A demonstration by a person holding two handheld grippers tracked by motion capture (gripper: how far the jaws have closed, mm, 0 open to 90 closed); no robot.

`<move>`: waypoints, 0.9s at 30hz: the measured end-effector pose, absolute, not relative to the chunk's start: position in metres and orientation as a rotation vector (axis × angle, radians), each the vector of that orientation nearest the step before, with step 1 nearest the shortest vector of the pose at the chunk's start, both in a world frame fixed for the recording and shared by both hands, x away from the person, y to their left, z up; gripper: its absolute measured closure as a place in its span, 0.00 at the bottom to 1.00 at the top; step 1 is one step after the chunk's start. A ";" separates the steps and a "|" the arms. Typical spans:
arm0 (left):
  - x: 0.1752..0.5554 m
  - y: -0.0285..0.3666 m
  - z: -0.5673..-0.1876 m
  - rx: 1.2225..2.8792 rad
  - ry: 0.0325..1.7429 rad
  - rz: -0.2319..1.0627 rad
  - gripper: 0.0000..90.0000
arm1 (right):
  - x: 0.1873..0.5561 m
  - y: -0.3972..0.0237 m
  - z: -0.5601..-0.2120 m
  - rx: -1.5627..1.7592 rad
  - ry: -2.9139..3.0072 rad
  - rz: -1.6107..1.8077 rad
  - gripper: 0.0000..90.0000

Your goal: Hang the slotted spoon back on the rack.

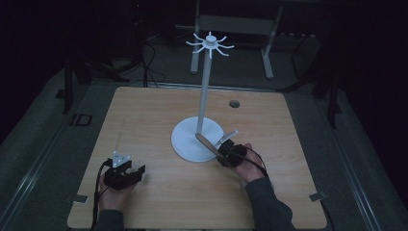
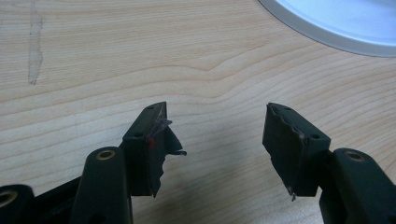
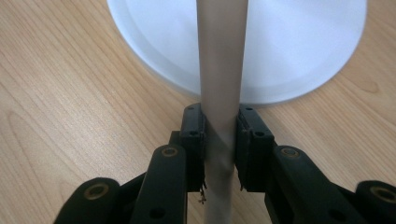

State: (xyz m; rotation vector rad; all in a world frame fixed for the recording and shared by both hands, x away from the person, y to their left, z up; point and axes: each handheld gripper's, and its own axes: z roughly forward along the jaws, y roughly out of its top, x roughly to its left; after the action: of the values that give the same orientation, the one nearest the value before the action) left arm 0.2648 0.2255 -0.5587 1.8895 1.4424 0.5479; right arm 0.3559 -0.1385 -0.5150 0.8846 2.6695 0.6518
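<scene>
Gripping pale cardboard tube (image 3: 219, 93), right tongs (image 3: 219, 149) clamped.

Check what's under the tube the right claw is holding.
Below the beige tube lies the stand's white round base, with wood table nearer the right claw. The base's part directly beneath the tube is covered.

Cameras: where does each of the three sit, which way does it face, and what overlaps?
High view: above the person's side, facing forward and down on the table; forearms, both tongs.
Left gripper view: on the left tongs, open over bare wood.
Right gripper view: on the right tongs, shut on a beige tube.
All share the white stand base.
</scene>
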 end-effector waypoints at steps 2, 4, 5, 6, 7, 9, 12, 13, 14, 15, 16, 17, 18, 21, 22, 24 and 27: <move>0.265 0.224 -0.559 1.898 1.438 0.548 0.46 | 0.355 -0.141 -0.513 0.896 2.659 0.666 0.83; 0.265 0.224 -0.559 1.896 1.435 0.548 0.46 | 0.355 -0.144 -0.511 0.901 2.645 0.681 0.83; 0.265 0.224 -0.559 1.895 1.436 0.548 0.46 | 0.355 -0.145 -0.510 0.907 2.640 0.684 0.83; 0.265 0.225 -0.559 1.896 1.437 0.551 0.46 | 0.355 -0.146 -0.510 0.907 2.634 0.695 0.83; 0.265 0.225 -0.559 1.895 1.437 0.551 0.46 | 0.355 -0.147 -0.509 0.910 2.630 0.701 0.83; 0.265 0.224 -0.558 1.893 1.435 0.552 0.46 | 0.354 -0.148 -0.508 0.914 2.617 0.719 0.83; 0.265 0.225 -0.558 1.892 1.436 0.554 0.46 | 0.353 -0.150 -0.504 0.918 2.596 0.752 0.83; 0.265 0.225 -0.558 1.892 1.436 0.554 0.46 | 0.353 -0.151 -0.503 0.914 2.589 0.770 0.83; 0.265 0.225 -0.558 1.892 1.436 0.555 0.46 | 0.353 -0.151 -0.503 0.914 2.589 0.770 0.83; 0.264 0.225 -0.558 1.891 1.436 0.556 0.46 | 0.352 -0.153 -0.499 0.909 2.567 0.811 0.83; 0.264 0.225 -0.558 1.891 1.436 0.556 0.46 | 0.352 -0.153 -0.499 0.909 2.567 0.811 0.83; 0.264 0.225 -0.558 1.891 1.436 0.557 0.46 | 0.352 -0.153 -0.495 0.913 2.545 0.843 0.83; 0.264 0.225 -0.558 1.892 1.436 0.559 0.46 | 0.351 -0.153 -0.493 0.912 2.534 0.858 0.83; 0.264 0.225 -0.558 1.891 1.437 0.560 0.45 | 0.350 -0.154 -0.488 0.905 2.499 0.902 0.83; 0.264 0.225 -0.558 1.891 1.437 0.560 0.45 | 0.350 -0.153 -0.487 0.908 2.488 0.915 0.83; 0.264 0.225 -0.558 1.889 1.436 0.559 0.45 | 0.349 -0.153 -0.484 0.897 2.468 0.937 0.83; 0.264 0.225 -0.558 1.888 1.436 0.560 0.45 | 0.347 -0.152 -0.481 0.893 2.448 0.957 0.83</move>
State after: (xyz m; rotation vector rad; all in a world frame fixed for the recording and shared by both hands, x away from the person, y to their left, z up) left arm 0.2642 0.2255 -0.5577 1.8881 1.4356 0.5601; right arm 0.3472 -0.1523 -0.4805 0.8931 2.4484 0.9567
